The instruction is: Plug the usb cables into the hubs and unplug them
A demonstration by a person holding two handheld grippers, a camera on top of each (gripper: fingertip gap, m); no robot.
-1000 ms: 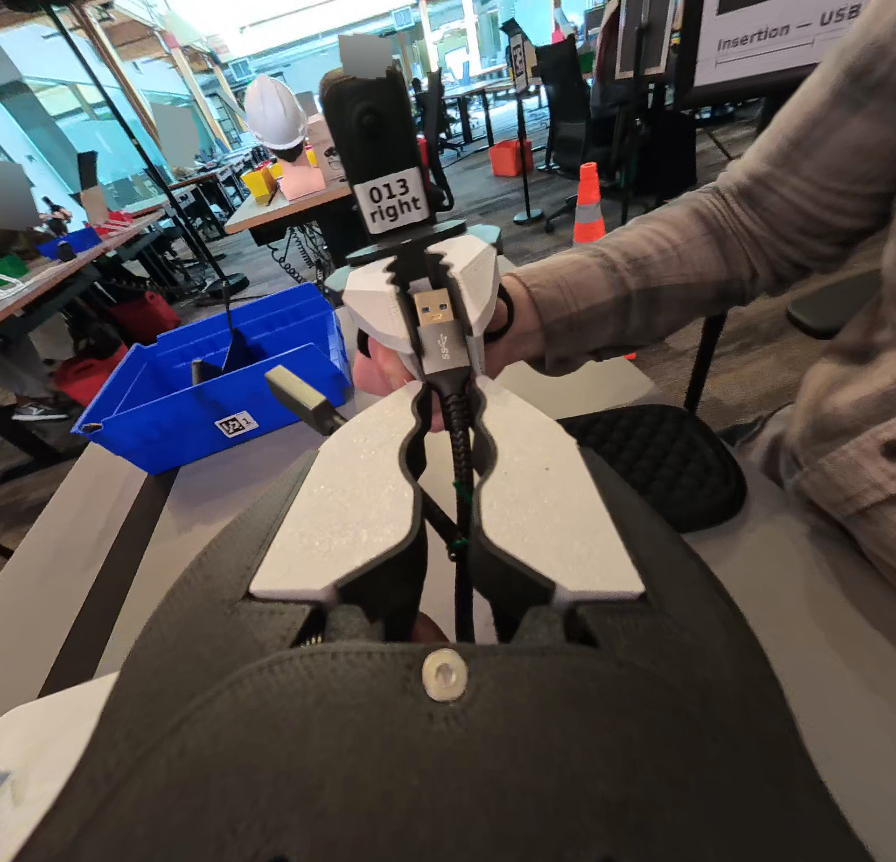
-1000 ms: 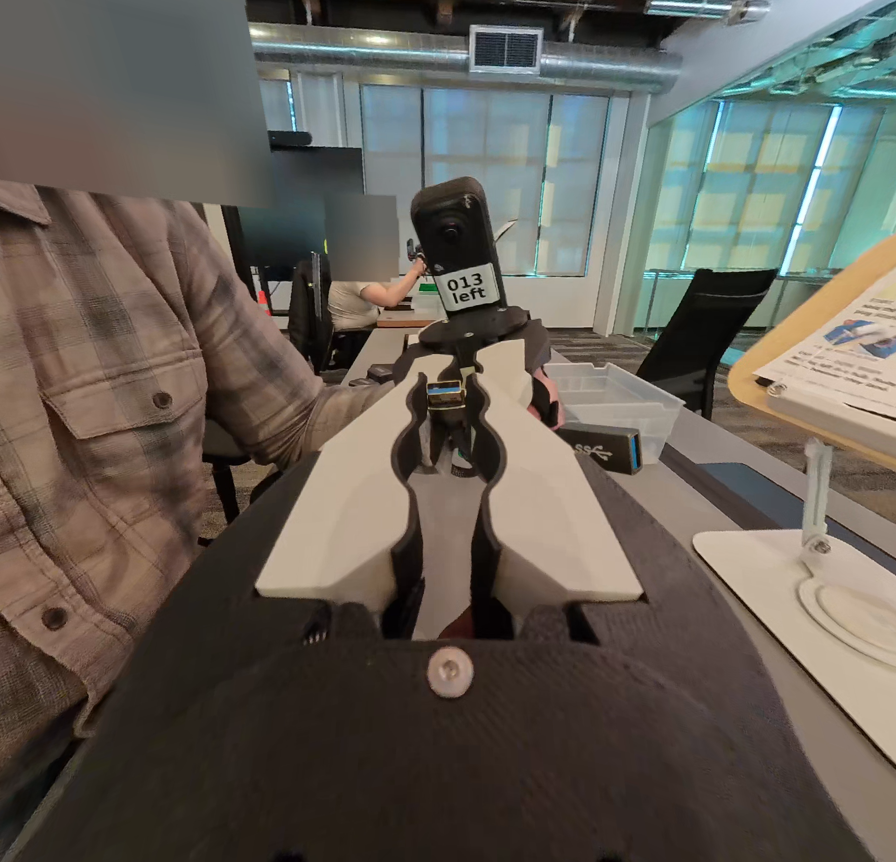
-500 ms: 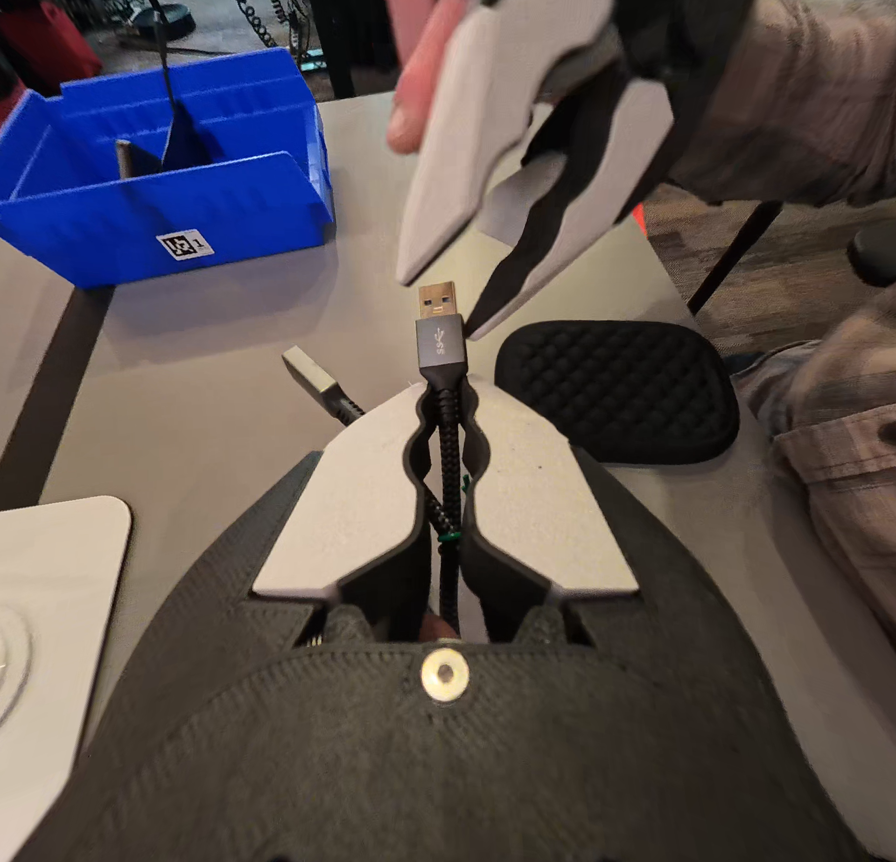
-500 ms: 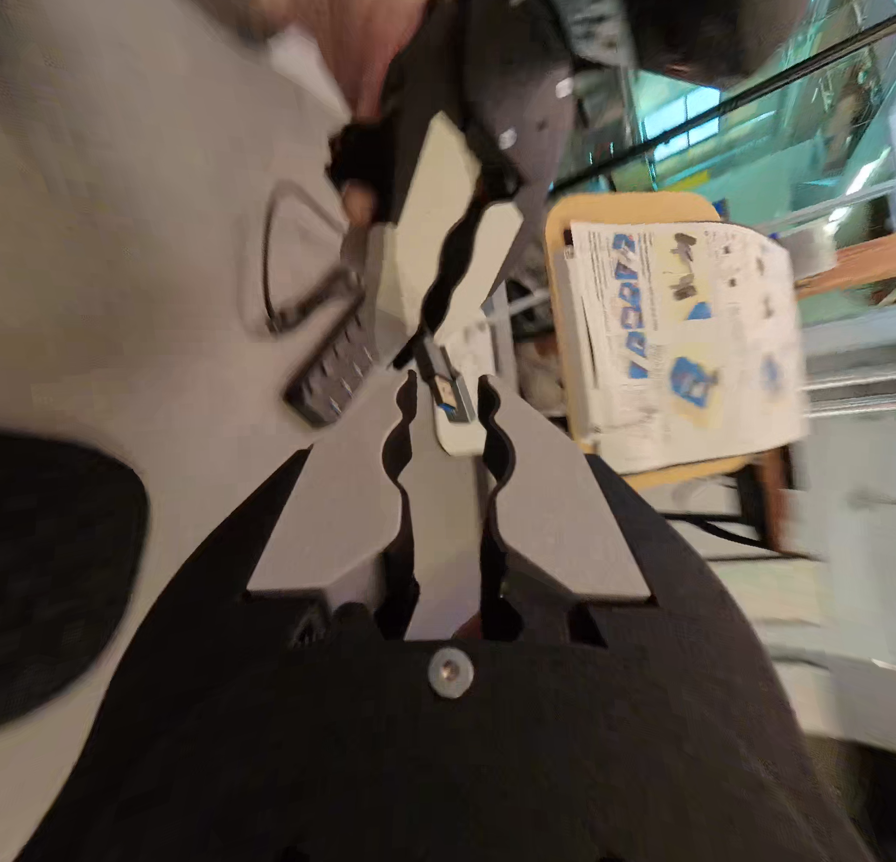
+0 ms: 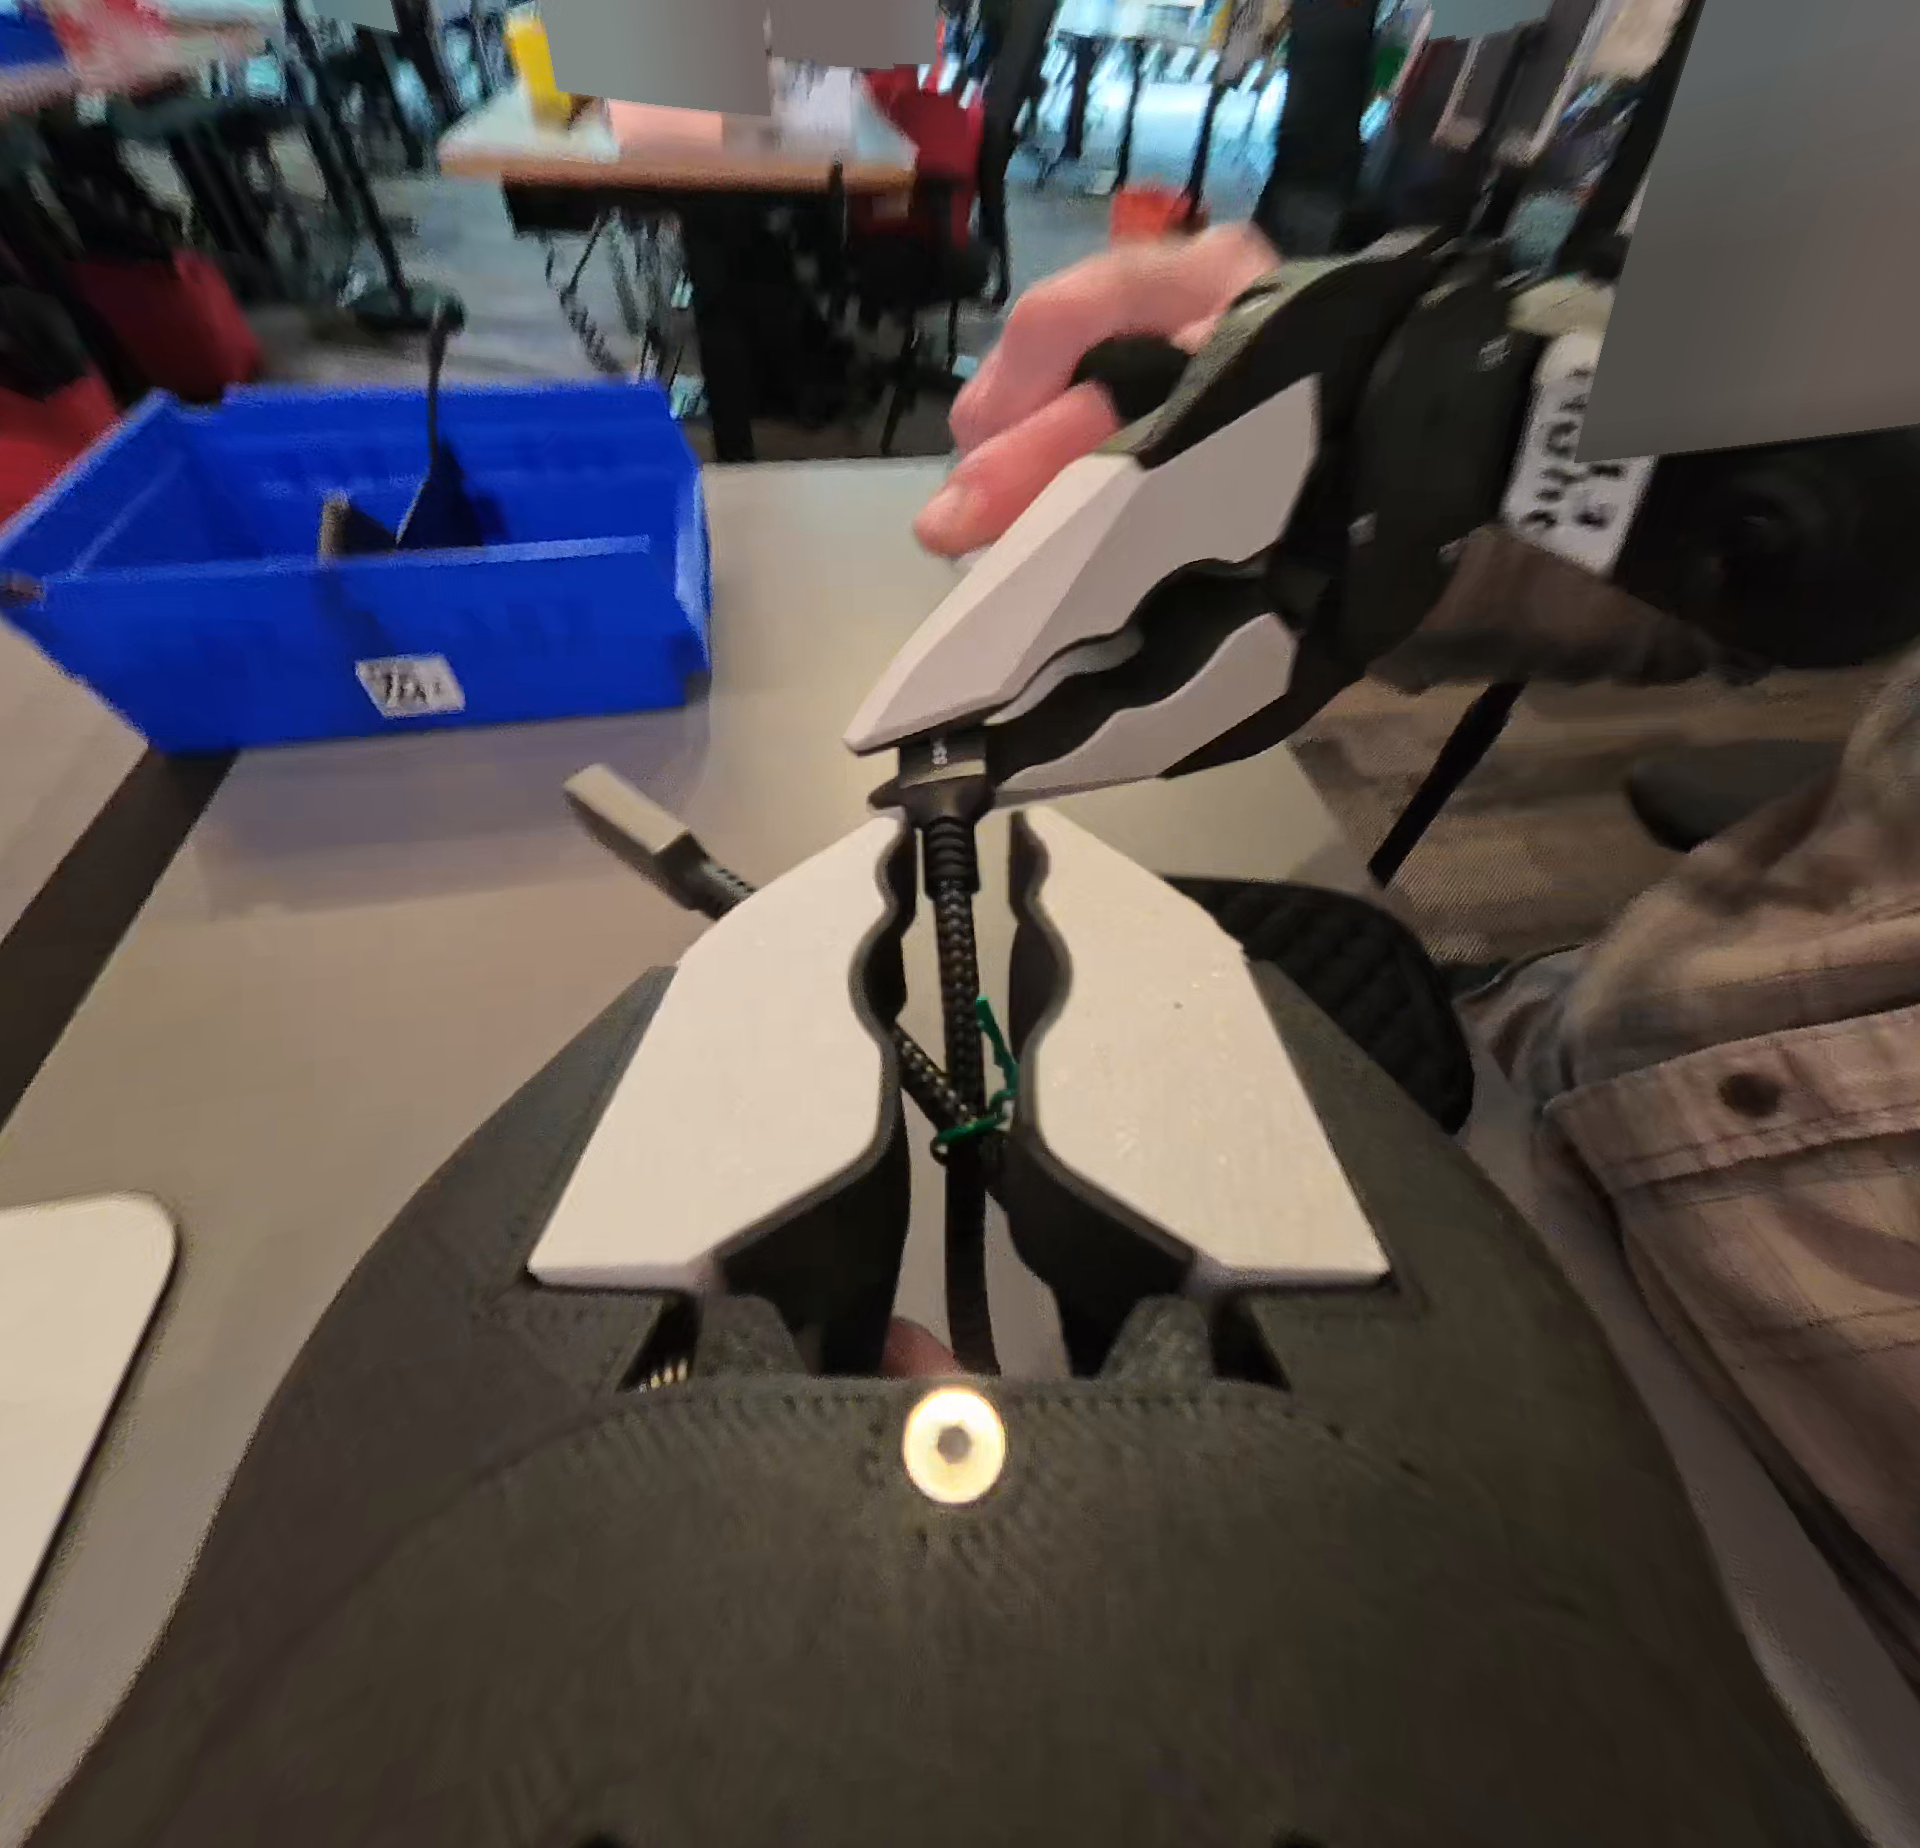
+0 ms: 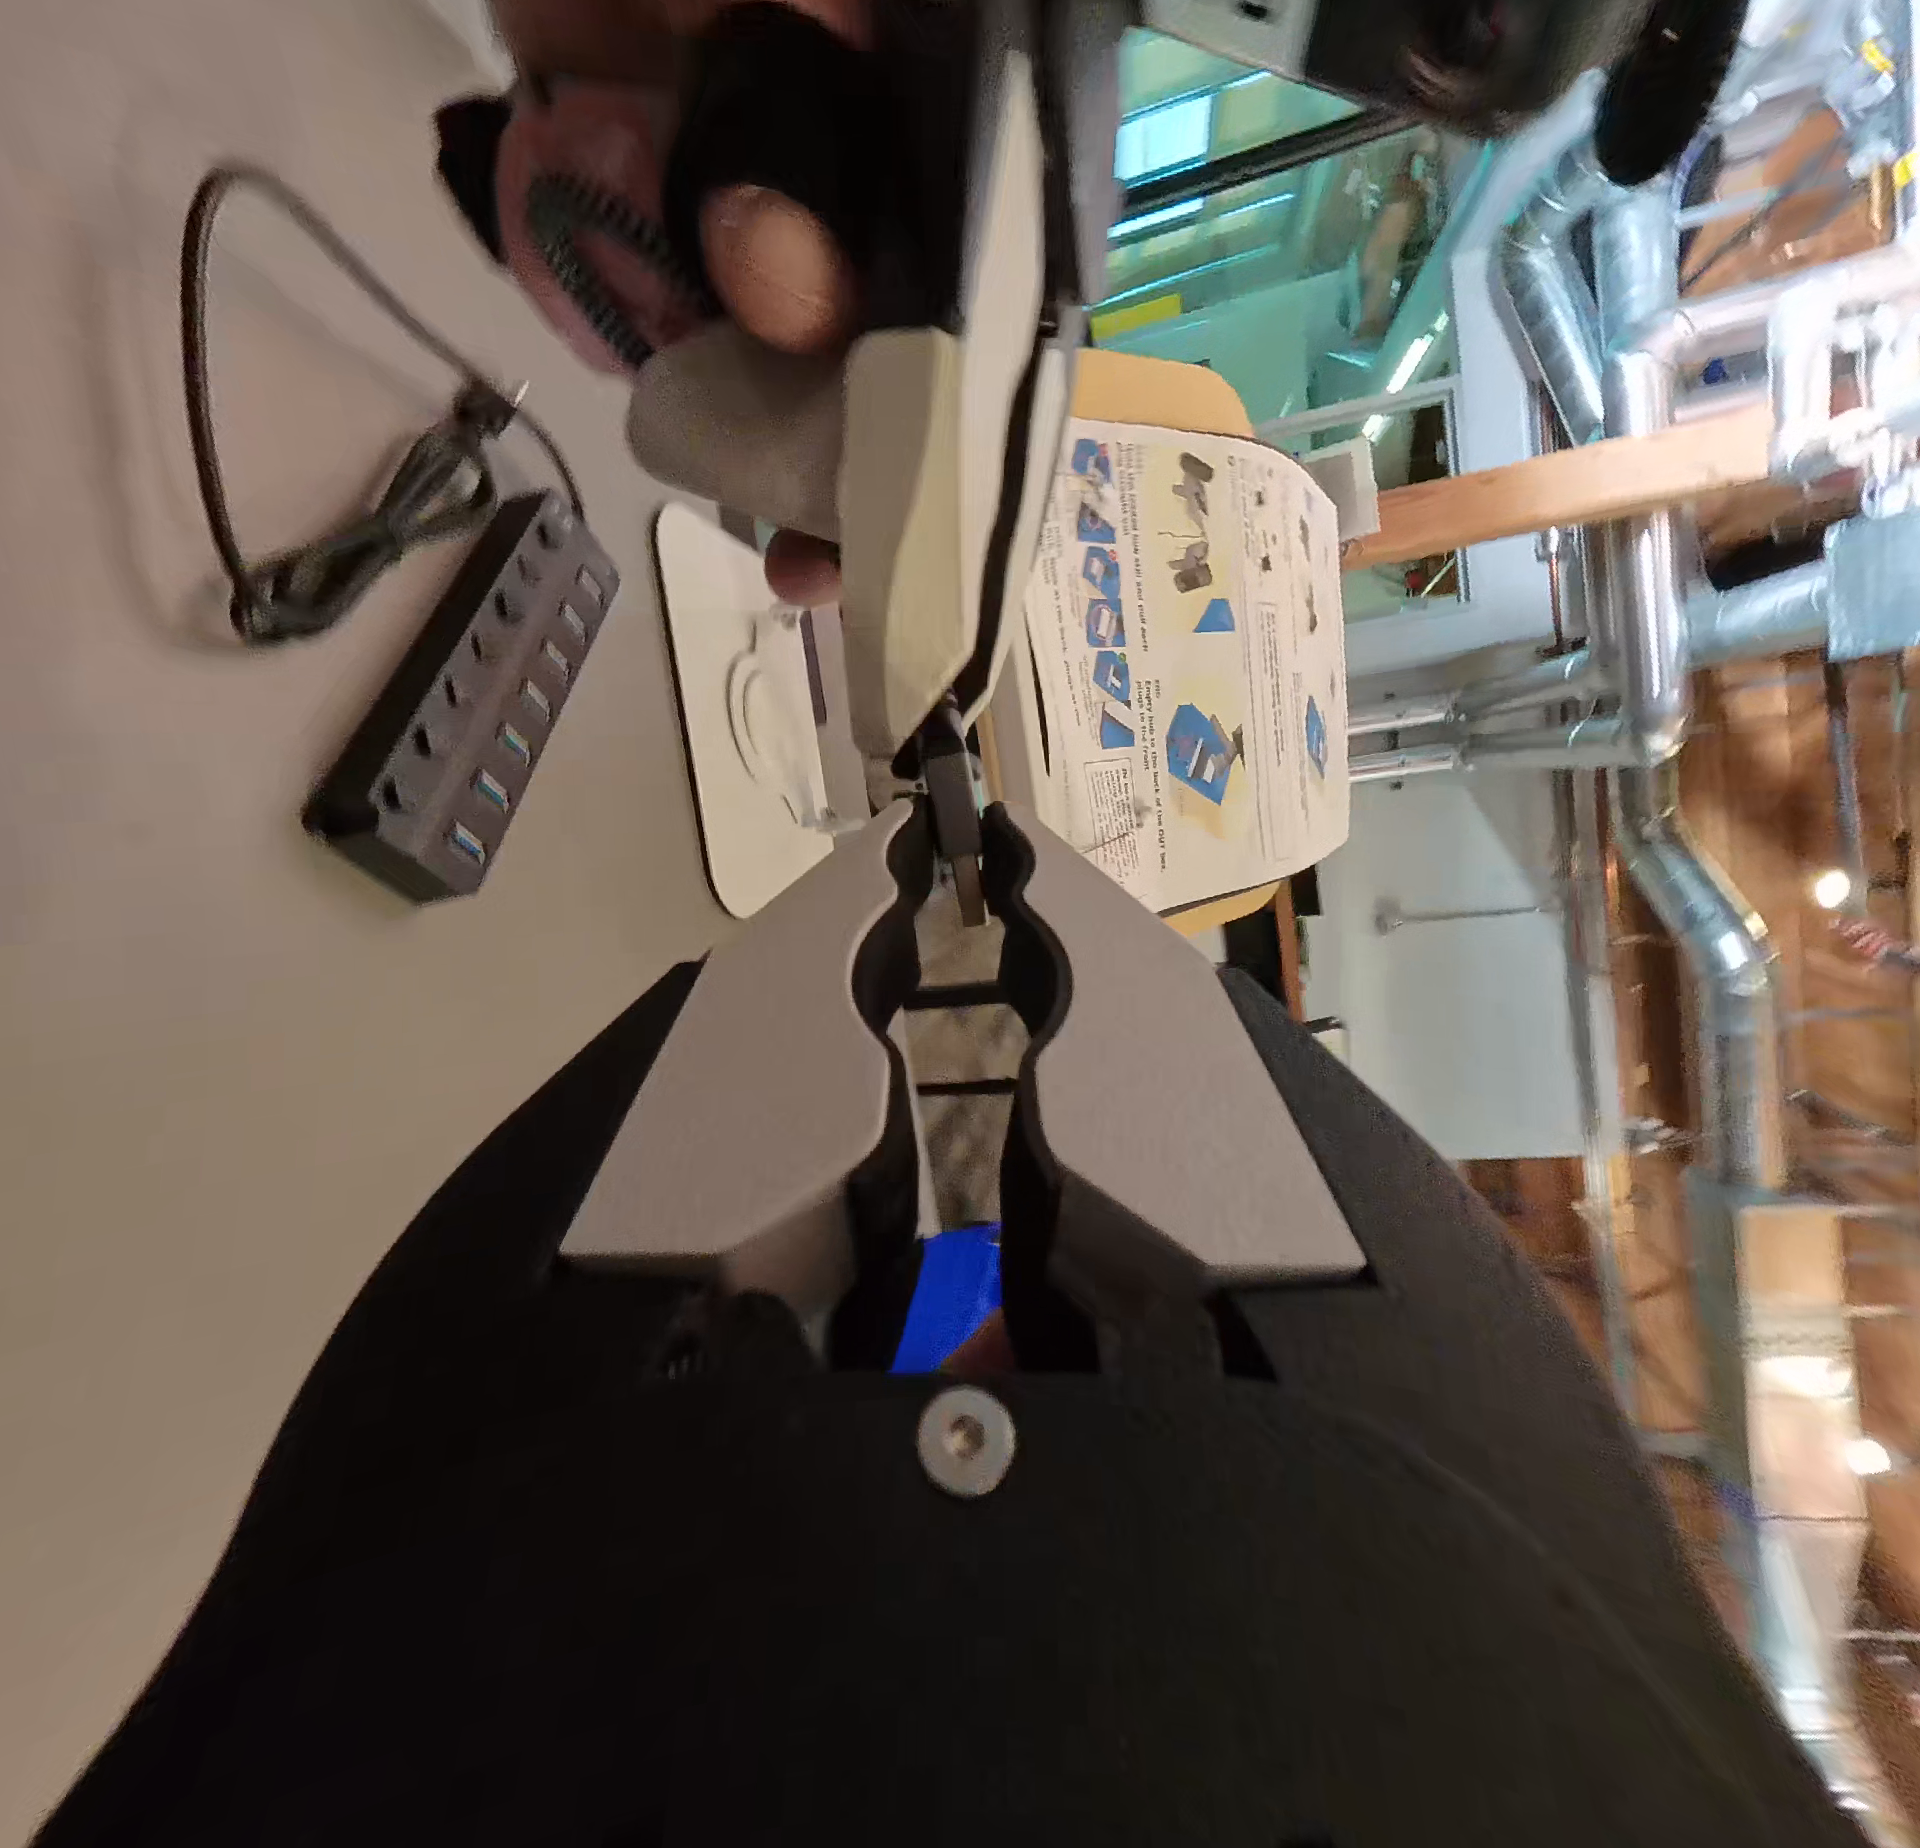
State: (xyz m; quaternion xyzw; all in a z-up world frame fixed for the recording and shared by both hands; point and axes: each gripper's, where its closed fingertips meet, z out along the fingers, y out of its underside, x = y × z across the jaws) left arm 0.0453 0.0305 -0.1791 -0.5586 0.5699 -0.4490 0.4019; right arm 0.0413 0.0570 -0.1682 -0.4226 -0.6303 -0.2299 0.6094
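- Two hand-held grippers with white fingers on black bodies: the left gripper (image 5: 961, 827) fills the lower centre of its own view; the right gripper (image 5: 940, 749) reaches in from the upper right of that frame, roughly sideways
- One braided black usb cable (image 5: 958, 977) runs up the gap between the left gripper's fingers, a green twist tie round it lower down; these jaws stand narrowly apart, and no finger visibly presses the cable
- The cable's dark plug (image 5: 943, 759) sits just past the left fingertips, pinched between the right gripper's tips
- In the right wrist view the same plug (image 6: 954, 806) lies between the right gripper's (image 6: 951, 842) tips, metal end pointing back toward the camera (that frame is rolled on its side)
- A second plug (image 5: 634, 830) juts out left of centre
- One black multi-port usb hub (image 6: 468, 702) lies on the grey table (image 6: 156, 967) at left, its own cable coiled beside it
- One blue plastic bin (image 5: 395, 593) sits at upper left
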